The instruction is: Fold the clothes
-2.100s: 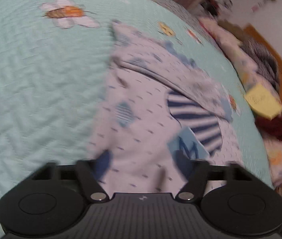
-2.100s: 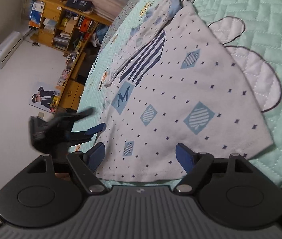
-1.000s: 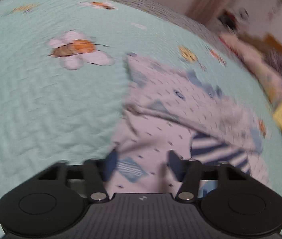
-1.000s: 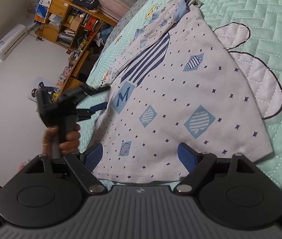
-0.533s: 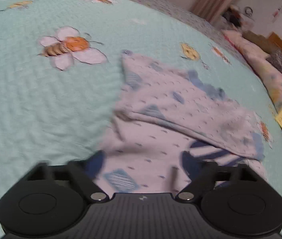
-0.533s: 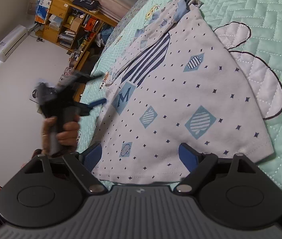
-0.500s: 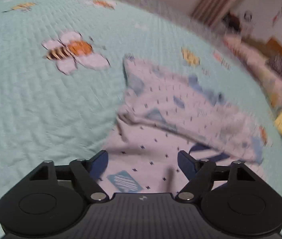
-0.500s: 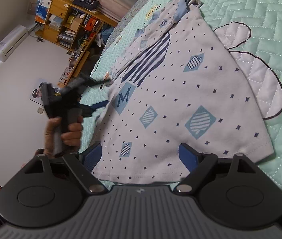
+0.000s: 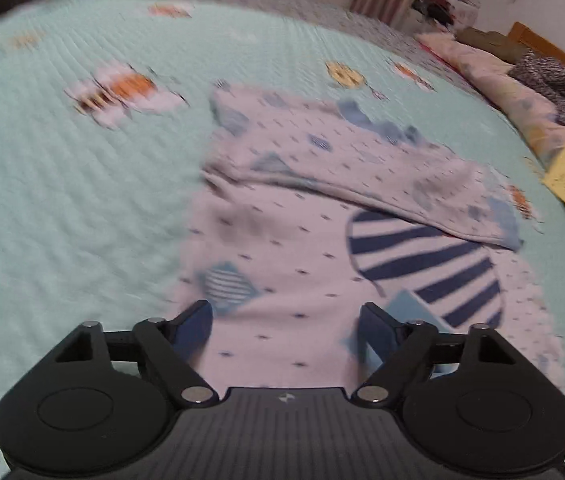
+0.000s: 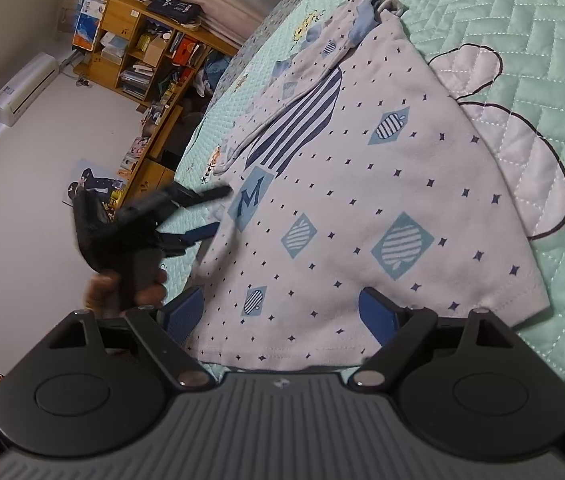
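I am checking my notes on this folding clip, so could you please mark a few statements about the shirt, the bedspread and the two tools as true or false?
1. The shirt lies on a mint-green quilted bedspread. True.
2. The shirt bears a letter M patch. True.
3. The right tool is clamped shut on the hem. False: it is open, its fingers either side of the hem.
4. The left tool grips a sleeve. False: its jaws are opening, pinching nothing.
5. The shirt is plain red. False: white with blue print.
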Motion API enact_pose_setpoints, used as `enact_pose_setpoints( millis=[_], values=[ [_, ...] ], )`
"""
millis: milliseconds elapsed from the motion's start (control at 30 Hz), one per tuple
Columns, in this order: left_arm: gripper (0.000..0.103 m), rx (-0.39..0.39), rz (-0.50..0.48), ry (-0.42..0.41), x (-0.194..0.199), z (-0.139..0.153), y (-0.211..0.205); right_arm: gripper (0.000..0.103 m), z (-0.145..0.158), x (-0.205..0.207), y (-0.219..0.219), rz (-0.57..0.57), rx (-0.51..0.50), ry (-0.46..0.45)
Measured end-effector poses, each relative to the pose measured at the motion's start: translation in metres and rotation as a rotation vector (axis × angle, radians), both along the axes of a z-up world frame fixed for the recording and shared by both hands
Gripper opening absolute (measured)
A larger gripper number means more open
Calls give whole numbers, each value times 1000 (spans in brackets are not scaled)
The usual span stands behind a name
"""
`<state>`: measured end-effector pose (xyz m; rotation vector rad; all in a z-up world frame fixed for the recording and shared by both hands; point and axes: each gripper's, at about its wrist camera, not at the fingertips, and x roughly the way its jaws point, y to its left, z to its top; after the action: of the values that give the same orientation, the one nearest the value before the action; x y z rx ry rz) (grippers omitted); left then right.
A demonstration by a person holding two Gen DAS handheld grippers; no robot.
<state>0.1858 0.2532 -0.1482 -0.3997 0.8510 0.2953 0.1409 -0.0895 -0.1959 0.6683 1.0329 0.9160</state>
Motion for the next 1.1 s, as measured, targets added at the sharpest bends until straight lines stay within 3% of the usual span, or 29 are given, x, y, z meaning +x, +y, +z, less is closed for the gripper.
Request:
enact_pose_setpoints(
  millis=[67, 100, 167, 267, 300, 367, 467, 500, 567, 733, 967, 1100],
  values=[
    [87, 62, 50, 14, -6, 8, 1, 86, 1, 0, 0, 1, -3, -1],
    [93, 34, 57, -10, -9, 13, 3, 86, 1, 0, 0, 0, -3, 1],
    [95, -23, 68, -59, -16, 24, 8, 86, 1, 1, 0, -1, -2, 4],
    [97, -191, -39, -116, -3, 29, 0, 86, 1, 0, 1, -3, -4, 1],
    [97, -208, -81, -125, 3, 28, -8, 86, 0, 0, 2, -4, -4, 1],
    [99, -158, -140, -93, 16, 23, -26, 86, 0, 0, 1, -4, -1, 1],
    [98, 42, -59, 99, 27, -2, -37, 86, 0, -1, 1, -4, -2, 2],
    [99, 99, -55, 111, 22, -6, -40, 86, 0, -1, 1, -4, -3, 2],
    [102, 134, -62, 114, 9, -3, -43, 86, 1, 0, 0, -2, -5, 3],
    [102, 149, -91, 144, -16, 4, -48, 87, 11, 5, 3, -5, -22, 22],
    [102, 149, -130, 185, -27, 3, -65, 92, 49, 30, 9, -53, -55, -100],
    [102, 153, -143, 205, -32, 0, -71, 93, 33, 42, 15, -64, -145, -127]
  ],
)
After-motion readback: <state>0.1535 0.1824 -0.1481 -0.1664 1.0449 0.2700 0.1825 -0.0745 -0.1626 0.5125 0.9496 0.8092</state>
